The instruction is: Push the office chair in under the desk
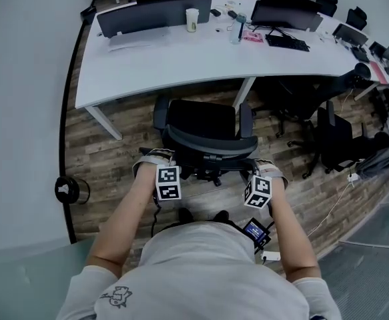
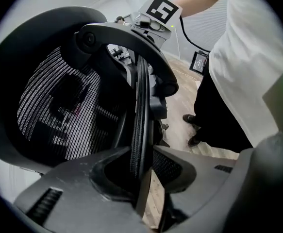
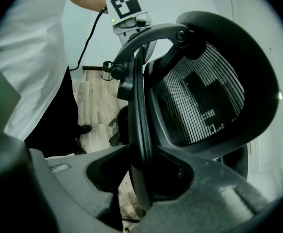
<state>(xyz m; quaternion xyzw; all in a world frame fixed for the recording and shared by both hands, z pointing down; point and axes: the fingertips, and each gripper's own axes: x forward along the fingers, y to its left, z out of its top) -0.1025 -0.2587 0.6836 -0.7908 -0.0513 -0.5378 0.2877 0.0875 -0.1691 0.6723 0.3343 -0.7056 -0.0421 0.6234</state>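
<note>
The long white surface (image 1: 181,65) runs across the top of the head view, above a wood-plank floor (image 1: 107,165). The office chair (image 1: 204,129) stands in front of it, facing in. Its seat front sits at about the surface's edge, while the backrest and most of the seat are out on the floor toward the person. It sits between an angled left leg (image 1: 104,122) and a second leg (image 1: 243,93), and its right armrest (image 1: 246,120) is close to that second leg. Another black chair (image 1: 331,135) is parked to the right, apart from this one.

Both tools are clamped on the backrest's thin rim. The left tool (image 2: 142,161) grips its left side and the right tool (image 3: 141,164) grips its right side. In each gripper view the rim runs up between the jaws, with the pads pressed on either face.

The step in hand looks like the push itself. It should go well if both hands drive evenly and straight at the surface, because uneven pressure would probably swivel the seat and swing the right armrest into the nearby leg. Both clamps should stay firm so the narrow rim cannot slide out. The armrests may need watching against the underside of the edge. A gentle stop as the backrest nears the edge would spare the cup (image 1: 192,20) and bottle (image 1: 237,29) on top a jolt.
</note>
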